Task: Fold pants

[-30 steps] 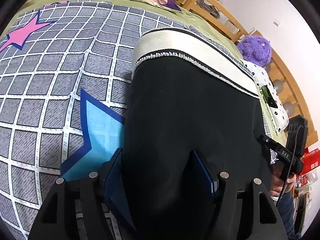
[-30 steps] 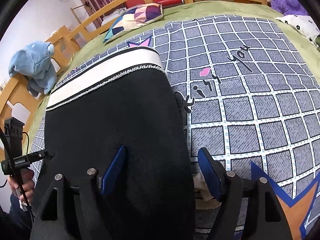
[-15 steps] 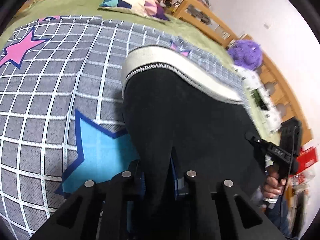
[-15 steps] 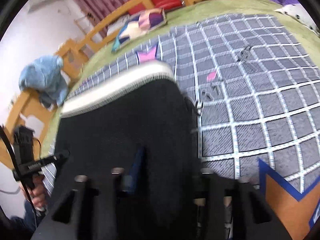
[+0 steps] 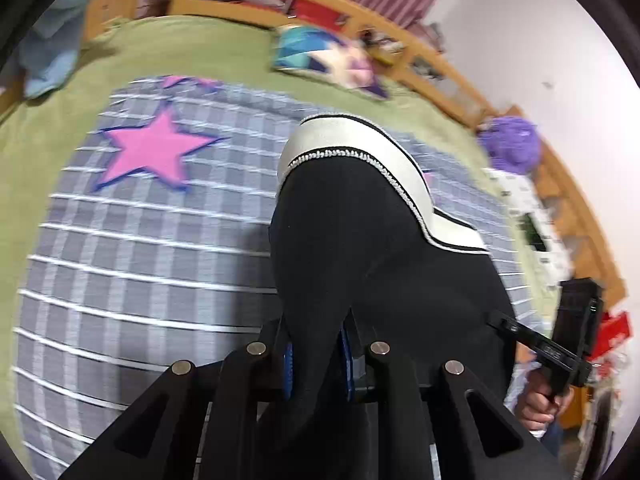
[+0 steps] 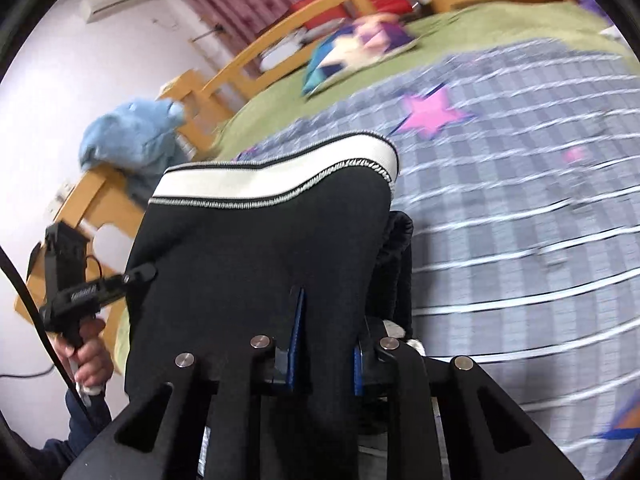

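Observation:
Black pants [image 5: 360, 260] with a white waistband [image 5: 360, 148] lie on the bed. Their near end is raised off the quilt. My left gripper [image 5: 316, 344] is shut on a pinch of the black cloth, which bunches between its blue pads [image 5: 288, 360]. In the right wrist view the pants [image 6: 260, 260] rise the same way, and the waistband [image 6: 280, 176] lies at the far end. The jaws of my right gripper [image 6: 326, 344] are closing, with a fold of the cloth pressed between them. Each view shows the other gripper's handle in a hand [image 6: 88, 356] at the side.
A grey checked quilt [image 5: 140, 248] with a pink star [image 5: 152, 152] covers the green bed. A patterned pillow [image 5: 328, 56] lies near the wooden headboard [image 6: 280, 52]. A purple plush toy [image 5: 512, 144] sits at the right rail, and a blue soft toy [image 6: 132, 136] at the left rail.
Both grippers went from open astride the pants' near edge to shut on it. They then lifted the cloth and carried it toward the waistband, and the views blur with the motion.

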Demonstrator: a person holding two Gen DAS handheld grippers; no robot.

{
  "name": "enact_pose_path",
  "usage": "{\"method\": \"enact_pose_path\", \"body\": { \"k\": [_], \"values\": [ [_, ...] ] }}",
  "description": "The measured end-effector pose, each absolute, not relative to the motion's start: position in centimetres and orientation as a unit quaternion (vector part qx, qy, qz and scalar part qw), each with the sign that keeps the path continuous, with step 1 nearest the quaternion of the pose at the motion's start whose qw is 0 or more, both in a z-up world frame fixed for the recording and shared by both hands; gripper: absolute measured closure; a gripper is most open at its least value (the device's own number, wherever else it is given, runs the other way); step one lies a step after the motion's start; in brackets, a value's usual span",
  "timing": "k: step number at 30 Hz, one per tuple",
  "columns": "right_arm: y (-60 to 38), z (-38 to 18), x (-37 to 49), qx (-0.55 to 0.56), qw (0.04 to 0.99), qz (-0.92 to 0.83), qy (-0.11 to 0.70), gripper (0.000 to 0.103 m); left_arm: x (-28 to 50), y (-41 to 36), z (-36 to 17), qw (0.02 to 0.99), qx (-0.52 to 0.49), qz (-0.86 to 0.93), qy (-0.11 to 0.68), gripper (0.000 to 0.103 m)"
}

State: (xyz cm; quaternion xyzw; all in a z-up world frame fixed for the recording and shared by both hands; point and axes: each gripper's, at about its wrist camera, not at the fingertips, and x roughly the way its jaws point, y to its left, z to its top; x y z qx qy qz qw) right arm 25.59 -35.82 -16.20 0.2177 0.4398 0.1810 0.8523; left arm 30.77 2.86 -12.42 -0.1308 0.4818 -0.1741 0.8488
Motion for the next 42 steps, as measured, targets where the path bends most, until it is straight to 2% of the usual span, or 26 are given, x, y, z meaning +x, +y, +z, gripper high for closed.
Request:
{"method": "enact_pose_path", "body": {
  "k": [3,5,6,8,9,11,15,19,21,26,28,34,39,42],
  "values": [
    [-32.9,-18.0,26.7,0.175,0.865,0.165,0.439,0.081,32.0,4.2,-15.5,0.838,-0.132,-0.149,0.508,0.078],
    [-32.7,-18.8,27.4,0.139,0.873,0.154,0.443,0.077,32.3,4.4,-16.5,0.848,-0.114,-0.109,0.505,0.078],
    [-33.1,-19.5,27.7,0.135,0.869,0.145,0.453,0.074,32.2,4.4,-16.4,0.856,-0.100,-0.093,0.498,0.075],
    [-33.3,-19.5,27.6,0.112,0.871,0.133,0.459,0.060,31.4,4.3,-15.2,0.871,-0.089,-0.085,0.476,0.075],
    [-33.2,-18.5,27.2,0.071,0.881,0.110,0.455,0.056,30.8,4.1,-14.3,0.879,-0.086,-0.088,0.461,0.069],
    [-33.1,-16.4,26.5,0.035,0.898,0.077,0.433,0.060,29.6,3.0,-12.8,0.892,-0.061,-0.110,0.434,0.055],
    [-31.1,-14.0,24.5,0.049,0.917,0.094,0.385,0.060,27.0,0.5,-13.2,0.893,-0.026,-0.134,0.428,0.055],
    [-28.6,-17.4,22.1,0.025,0.909,0.105,0.403,0.059,23.3,0.2,-17.8,0.871,-0.013,-0.130,0.473,0.055],
    [-27.9,-18.9,20.3,-0.011,0.920,0.080,0.382,0.059,20.4,0.3,-19.5,0.879,0.004,-0.129,0.459,0.054],
    [-28.7,-18.2,17.7,0.014,0.913,0.077,0.400,0.060,16.9,1.6,-16.1,0.889,-0.036,-0.140,0.434,0.055],
    [-29.1,-17.4,15.8,0.036,0.917,0.086,0.388,0.060,15.4,2.3,-15.7,0.890,-0.049,-0.152,0.428,0.051],
    [-28.5,-21.0,14.5,0.016,0.904,0.065,0.422,0.060,14.7,1.8,-18.9,0.886,-0.013,-0.120,0.447,0.051],
    [-29.1,-19.4,13.7,0.031,0.911,0.072,0.405,0.060,13.6,2.6,-17.2,0.894,-0.021,-0.114,0.432,0.051],
    [-30.2,-19.1,13.3,0.061,0.915,0.069,0.394,0.060,13.9,3.0,-18.6,0.887,-0.017,-0.095,0.452,0.051]
  ]
}}
